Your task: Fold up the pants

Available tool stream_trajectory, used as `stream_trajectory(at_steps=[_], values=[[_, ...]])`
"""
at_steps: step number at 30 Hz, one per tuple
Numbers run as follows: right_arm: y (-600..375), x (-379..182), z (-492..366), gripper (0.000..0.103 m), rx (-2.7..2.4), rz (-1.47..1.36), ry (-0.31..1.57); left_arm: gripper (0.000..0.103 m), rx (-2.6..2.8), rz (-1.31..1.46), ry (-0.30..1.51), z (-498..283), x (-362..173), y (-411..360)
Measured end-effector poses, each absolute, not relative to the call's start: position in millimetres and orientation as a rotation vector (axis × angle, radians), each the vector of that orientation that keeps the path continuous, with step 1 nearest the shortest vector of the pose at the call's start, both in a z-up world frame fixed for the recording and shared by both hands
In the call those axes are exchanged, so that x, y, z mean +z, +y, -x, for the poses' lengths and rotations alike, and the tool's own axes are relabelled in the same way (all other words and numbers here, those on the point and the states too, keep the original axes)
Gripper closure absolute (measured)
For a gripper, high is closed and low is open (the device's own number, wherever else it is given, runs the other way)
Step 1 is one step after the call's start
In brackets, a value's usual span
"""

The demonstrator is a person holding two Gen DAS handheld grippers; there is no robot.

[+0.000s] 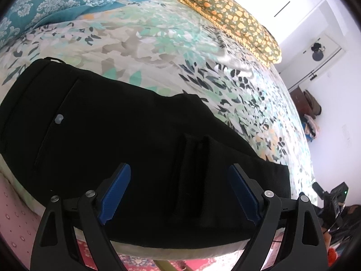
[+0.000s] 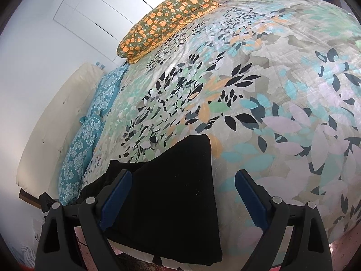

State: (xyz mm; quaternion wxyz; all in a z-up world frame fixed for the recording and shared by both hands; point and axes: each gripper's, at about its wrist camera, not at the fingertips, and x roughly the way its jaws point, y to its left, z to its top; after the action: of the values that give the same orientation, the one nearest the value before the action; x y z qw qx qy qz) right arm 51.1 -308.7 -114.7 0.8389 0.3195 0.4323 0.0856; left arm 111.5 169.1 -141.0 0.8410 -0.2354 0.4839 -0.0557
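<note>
1. The left gripper (image 1: 180,180) stands released, its ribbed blue pads (image 1: 116,190) spread wide above the black pants (image 1: 112,135), gripping nothing
2. The right gripper (image 2: 183,187) is likewise released, matte black arms splayed, hovering over the cloth's edge
3. The pants lie flat near the bed's near edge: smooth dark fabric, a welt pocket with a pale round button (image 1: 59,119), a folded layer on top
4. Beneath, a leaf-print bedspread (image 1: 169,45), softly creased
5. Teal damask pillows (image 1: 56,2) sit at the head; a quilted orange-flowered blanket (image 1: 237,20) lies folded along the far side
</note>
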Motion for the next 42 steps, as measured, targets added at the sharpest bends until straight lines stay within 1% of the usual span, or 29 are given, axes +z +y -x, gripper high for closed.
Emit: stream_trajectory(at_steps=[10, 14, 16, 18, 23, 24, 25, 26, 27, 28, 33, 35, 36, 38, 39, 40, 42], values=[[-311.2, -116.2, -49.8, 0.011, 0.171, -0.697, 0.913, 0.013, -0.122, 0.5, 1.026, -112.7, -140.3, 170.1], [-314.0, -118.7, -48.6, 0.011, 0.149, -0.713, 0.917, 0.013, -0.149, 0.596, 0.967, -112.1, -130.5, 193.3], [-314.4, -119.4, -48.3, 0.011, 0.144, -0.721, 0.916, 0.011, -0.161, 0.625, 0.941, -110.5, -126.7, 201.1], [-313.6, -120.4, -48.3, 0.011, 0.145, -0.726, 0.917, 0.011, -0.178, 0.603, 0.94, -109.6, -124.9, 196.7], [-310.3, -122.1, -51.1, 0.011, 0.156, -0.722, 0.925, 0.012, -0.244, 0.427, 1.002, -113.3, -131.6, 151.4], [-309.9, -121.9, -51.0, 0.011, 0.159, -0.72, 0.925, 0.015, -0.247, 0.391, 1.015, -114.7, -134.3, 142.7], [-309.8, -121.8, -50.6, 0.011, 0.161, -0.718, 0.924, 0.024, -0.252, 0.361, 1.024, -114.8, -136.0, 136.0], [-310.0, -121.7, -50.5, 0.011, 0.161, -0.72, 0.923, 0.029, -0.265, 0.333, 1.035, -115.4, -137.6, 129.3], [-309.9, -121.7, -50.4, 0.011, 0.159, -0.723, 0.923, 0.037, -0.279, 0.314, 1.044, -115.3, -138.5, 124.7], [-310.6, -121.5, -50.1, 0.011, 0.156, -0.729, 0.921, 0.039, -0.291, 0.287, 1.049, -114.5, -138.7, 119.1], [-315.2, -123.6, -49.8, 0.011, 0.144, -0.764, 0.914, 0.039, -0.323, 0.201, 1.049, -112.9, -138.9, 100.4], [-315.1, -124.4, -49.9, 0.011, 0.143, -0.769, 0.917, 0.04, -0.324, 0.161, 1.086, -115.3, -147.1, 92.1], [-314.7, -124.3, -49.9, 0.011, 0.143, -0.768, 0.917, 0.042, -0.326, 0.14, 1.11, -116.1, -152.5, 87.3], [-315.2, -124.1, -49.6, 0.011, 0.146, -0.763, 0.917, 0.06, -0.324, 0.089, 1.175, -118.4, -166.8, 76.3], [-314.8, -123.6, -49.5, 0.011, 0.146, -0.76, 0.916, 0.083, -0.311, 0.062, 1.191, -118.2, -171.6, 72.6], [-314.7, -123.1, -49.4, 0.011, 0.146, -0.757, 0.916, 0.096, -0.288, 0.027, 1.195, -117.5, -174.6, 69.8], [-315.2, -122.4, -49.1, 0.011, 0.145, -0.755, 0.914, 0.101, -0.286, 0.046, 1.19, -116.6, -169.5, 71.3]])
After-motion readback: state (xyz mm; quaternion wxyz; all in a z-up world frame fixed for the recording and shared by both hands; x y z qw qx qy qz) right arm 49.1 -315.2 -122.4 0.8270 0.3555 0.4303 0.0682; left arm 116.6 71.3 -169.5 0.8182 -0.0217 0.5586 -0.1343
